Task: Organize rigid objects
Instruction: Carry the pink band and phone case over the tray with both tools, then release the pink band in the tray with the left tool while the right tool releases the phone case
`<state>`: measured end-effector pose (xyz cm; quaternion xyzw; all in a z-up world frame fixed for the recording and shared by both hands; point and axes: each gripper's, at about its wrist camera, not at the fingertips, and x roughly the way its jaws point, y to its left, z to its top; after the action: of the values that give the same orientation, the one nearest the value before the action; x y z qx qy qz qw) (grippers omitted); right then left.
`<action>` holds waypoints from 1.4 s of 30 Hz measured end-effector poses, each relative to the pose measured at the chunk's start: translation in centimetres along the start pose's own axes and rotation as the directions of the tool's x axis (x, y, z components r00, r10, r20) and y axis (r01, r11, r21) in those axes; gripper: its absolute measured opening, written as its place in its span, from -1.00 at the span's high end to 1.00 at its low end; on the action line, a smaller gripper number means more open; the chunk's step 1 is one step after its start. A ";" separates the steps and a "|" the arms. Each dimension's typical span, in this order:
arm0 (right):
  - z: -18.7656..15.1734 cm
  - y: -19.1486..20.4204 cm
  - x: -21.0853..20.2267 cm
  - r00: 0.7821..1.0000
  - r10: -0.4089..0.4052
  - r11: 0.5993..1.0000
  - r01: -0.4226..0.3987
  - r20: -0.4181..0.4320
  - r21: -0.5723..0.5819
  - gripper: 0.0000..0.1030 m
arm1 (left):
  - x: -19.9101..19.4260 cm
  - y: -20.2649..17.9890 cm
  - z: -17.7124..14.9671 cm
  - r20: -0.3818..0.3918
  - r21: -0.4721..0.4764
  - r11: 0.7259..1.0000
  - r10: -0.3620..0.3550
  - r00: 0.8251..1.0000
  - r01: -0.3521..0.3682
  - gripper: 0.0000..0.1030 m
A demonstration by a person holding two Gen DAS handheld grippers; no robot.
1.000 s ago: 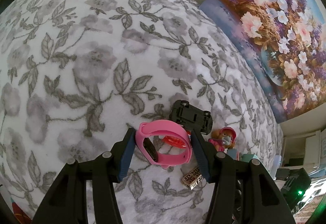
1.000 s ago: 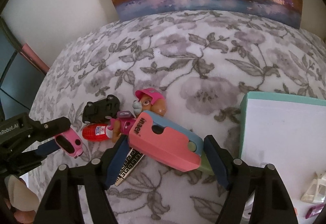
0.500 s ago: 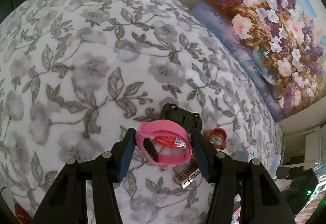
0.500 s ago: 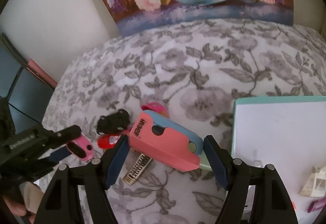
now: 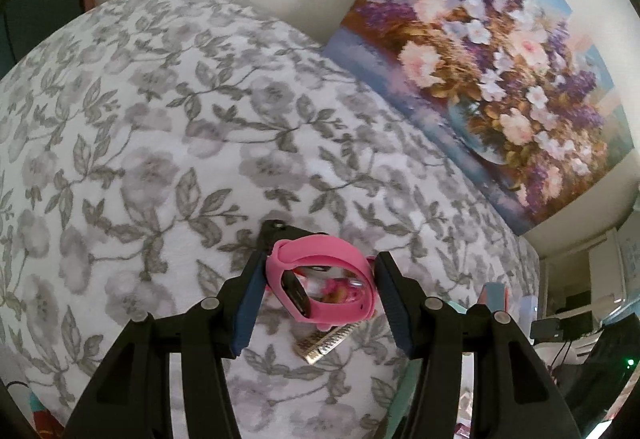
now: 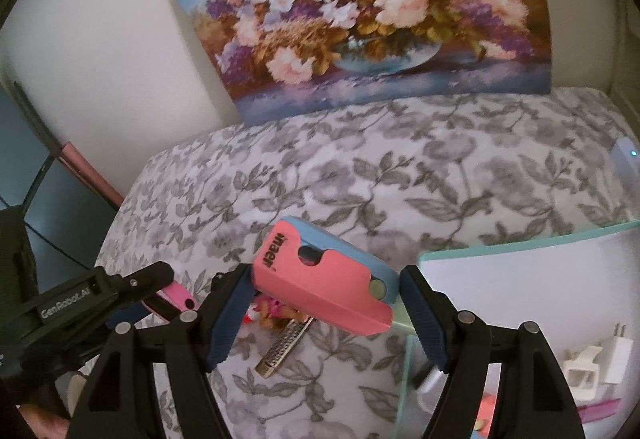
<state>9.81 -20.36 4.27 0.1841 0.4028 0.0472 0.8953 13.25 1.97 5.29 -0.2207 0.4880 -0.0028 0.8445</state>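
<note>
My left gripper (image 5: 320, 279) is shut on a pink wristband watch (image 5: 320, 289) and holds it above the floral blanket; the band also shows in the right wrist view (image 6: 180, 297). My right gripper (image 6: 324, 291) is shut on a pink and blue case marked "maer" (image 6: 326, 275), held in the air beside the teal-rimmed white box (image 6: 520, 267). Below lie a gold patterned lighter (image 5: 328, 343), also in the right wrist view (image 6: 282, 349), a black toy car (image 5: 280, 233) and a small figure (image 6: 272, 313), partly hidden.
A floral painting (image 6: 360, 11) leans on the wall behind the bed. The white box holds a white charger plug (image 6: 600, 355) and small pink items. A white device with a green light (image 6: 626, 167) sits at the right. The left gripper body (image 6: 80, 303) is close on the left.
Both grippers have risen with their loads. The watch and the case are higher above the blanket, and the toys below look smaller and more hidden.
</note>
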 end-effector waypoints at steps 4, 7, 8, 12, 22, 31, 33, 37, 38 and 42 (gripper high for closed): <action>0.4 -1.7 -1.0 1.000 -0.007 0.999 0.006 0.019 0.031 -0.50 | -0.1 -2.2 -0.6 0.003 0.050 0.999 -0.012 1.000 0.012 -0.10; 0.8 -3.3 -1.7 0.999 -0.043 0.998 0.042 0.028 0.047 -0.50 | 0.0 -4.0 -1.2 -0.001 0.092 0.995 -0.023 1.000 0.023 -0.10; 0.8 -3.8 -1.8 0.998 -0.055 0.997 0.054 0.028 0.053 -0.50 | -0.1 -4.4 -1.3 -0.002 0.101 0.995 -0.025 1.000 0.025 -0.10; 0.9 -6.2 -2.4 0.995 -0.094 0.992 0.092 0.024 0.083 -0.50 | 0.3 -7.0 -2.5 -0.015 0.157 0.987 -0.040 0.999 0.042 -0.10; 0.4 -15.4 -4.4 0.964 -0.267 0.935 0.263 -0.017 0.239 -0.50 | 2.1 -14.2 -6.8 -0.077 0.320 0.943 -0.072 0.994 0.093 -0.10; -0.7 -20.1 -5.5 0.928 -0.366 0.892 0.369 -0.064 0.260 -0.50 | 4.5 -18.5 -11.0 -0.140 0.436 0.892 -0.068 0.988 0.123 -0.10; -0.9 -20.7 -5.4 0.927 -0.368 0.890 0.373 -0.071 0.262 -0.50 | 5.2 -19.0 -11.8 -0.156 0.451 0.883 -0.061 0.986 0.126 -0.10; -1.3 -21.5 -5.0 0.918 -0.385 0.881 0.396 -0.097 0.259 -0.50 | 6.3 -19.4 -12.8 -0.179 0.466 0.876 -0.043 0.983 0.123 -0.11; -1.4 -21.7 -4.8 0.917 -0.385 0.880 0.398 -0.103 0.260 -0.50 | 6.5 -19.4 -13.0 -0.185 0.468 0.875 -0.038 0.982 0.122 -0.10; -2.0 -22.2 -3.9 0.913 -0.385 0.874 0.408 -0.135 0.265 -0.50 | 7.2 -19.4 -13.5 -0.194 0.475 0.873 -0.021 0.981 0.113 -0.11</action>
<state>4.29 -41.35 -2.32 0.2238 0.4691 -0.1891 0.8331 9.97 -22.09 0.89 -0.0183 0.5392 -0.1742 0.8237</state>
